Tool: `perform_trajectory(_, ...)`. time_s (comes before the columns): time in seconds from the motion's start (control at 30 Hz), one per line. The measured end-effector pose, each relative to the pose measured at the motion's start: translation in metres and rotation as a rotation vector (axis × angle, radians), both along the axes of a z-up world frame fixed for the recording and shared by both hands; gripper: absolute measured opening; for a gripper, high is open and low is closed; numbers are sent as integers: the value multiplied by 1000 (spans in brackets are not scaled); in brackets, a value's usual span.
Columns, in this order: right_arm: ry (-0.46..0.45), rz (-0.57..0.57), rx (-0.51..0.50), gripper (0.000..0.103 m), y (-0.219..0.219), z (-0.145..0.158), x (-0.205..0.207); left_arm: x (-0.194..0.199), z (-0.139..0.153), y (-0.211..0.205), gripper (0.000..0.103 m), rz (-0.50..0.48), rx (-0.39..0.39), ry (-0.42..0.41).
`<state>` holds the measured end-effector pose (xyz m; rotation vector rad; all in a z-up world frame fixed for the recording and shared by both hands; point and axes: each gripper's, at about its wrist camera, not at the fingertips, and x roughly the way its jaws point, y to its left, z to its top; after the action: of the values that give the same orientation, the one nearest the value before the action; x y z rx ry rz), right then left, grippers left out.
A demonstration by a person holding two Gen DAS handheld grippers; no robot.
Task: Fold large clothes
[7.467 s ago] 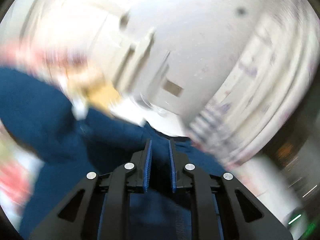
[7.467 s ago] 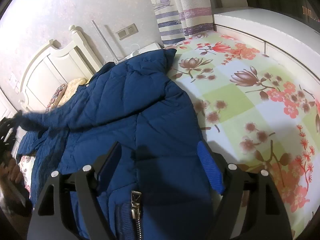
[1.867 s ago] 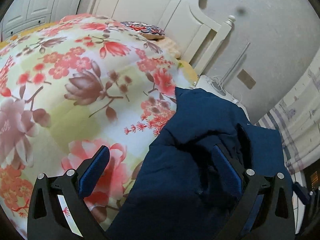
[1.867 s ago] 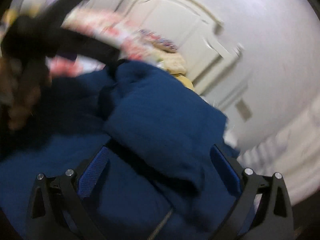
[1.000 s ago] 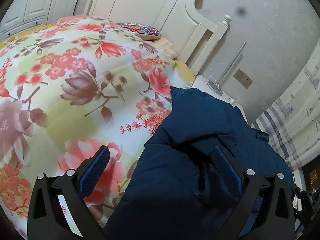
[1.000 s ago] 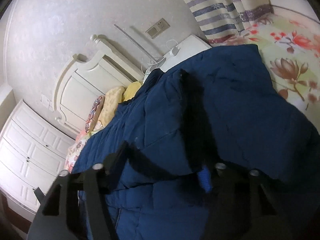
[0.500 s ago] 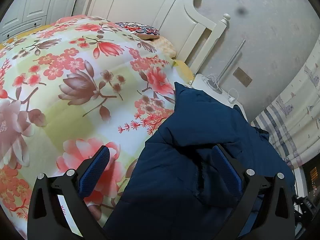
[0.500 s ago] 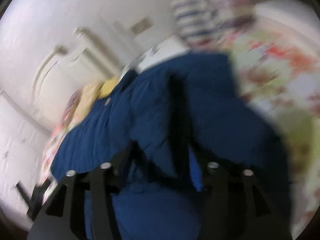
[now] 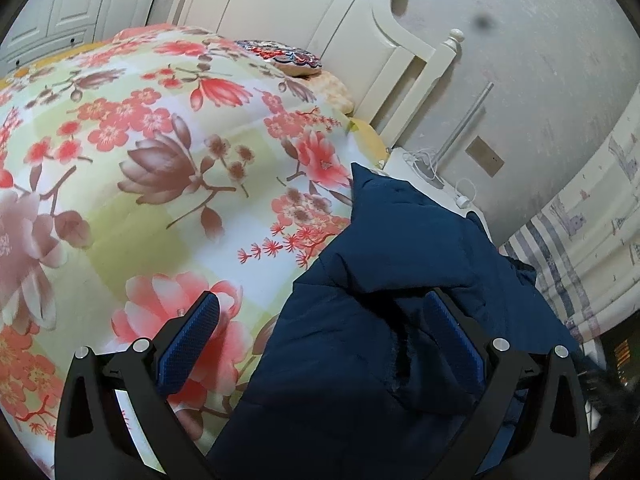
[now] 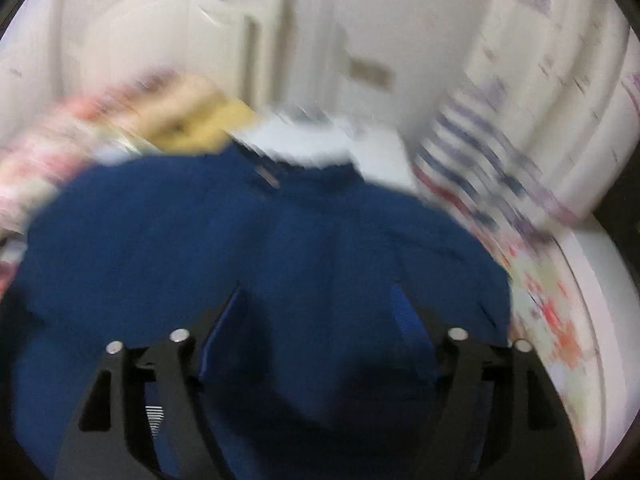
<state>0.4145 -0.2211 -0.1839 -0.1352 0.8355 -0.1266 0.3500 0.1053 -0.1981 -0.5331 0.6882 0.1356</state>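
Floral quilt [image 9: 168, 168], white headboard [image 9: 320, 24], striped curtain [image 9: 580, 248], patterned pillow [image 9: 288, 58]

A bed [image 9: 360, 20] with a cream headboard carries a floral quilt [image 9: 160, 168] in pale green, white and red. A dark blue padded jacket [image 9: 380, 300] lies folded on the quilt's right side, and a patterned cushion [image 9: 288, 58] rests near the headboard.

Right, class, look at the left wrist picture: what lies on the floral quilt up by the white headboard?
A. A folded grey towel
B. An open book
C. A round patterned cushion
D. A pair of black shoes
C: a round patterned cushion in dark blue and red lies on the floral quilt just below the white headboard.
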Motion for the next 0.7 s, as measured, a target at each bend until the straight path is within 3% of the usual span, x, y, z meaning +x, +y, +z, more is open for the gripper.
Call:
perform_trajectory(0.03,11,-18,49,89,-6,-8,-2,0,0,0,98,2,-4,-1)
perform_trajectory(0.07,-4,-31,129,90,-17,-14,-5,-1,0,1,98,6,-5,-3)
perform_trajectory(0.17,-44,-69,144,86,-22,-8,-21,0,1,-2,98,-2,5,-3)
perform_trajectory(0.27,-179,-107,204,86,-35,11,-42,1,2,-6,98,-15,22,0)
perform_trajectory(0.3,-172,-99,217,86,-36,9,-42,0,3,-7,98,-14,28,-6)
perform_trajectory(0.37,-43,-58,207,91,-35,-13,-30,-5,7,-7,98,-4,34,-33)
perform_trajectory(0.4,-24,-42,164,93,-30,-26,-28,-8,10,-7,98,5,39,-52)
perform_trajectory(0.53,-21,-60,146,93,-29,-26,-24,-16,43,-10,98,13,51,-137)
perform_trajectory(0.6,-20,-59,148,93,-29,-26,-22,-8,69,-23,98,-29,48,-167)
perform_trajectory(0.7,-22,-59,155,94,-27,-25,-22,23,91,-51,98,-124,106,-150)
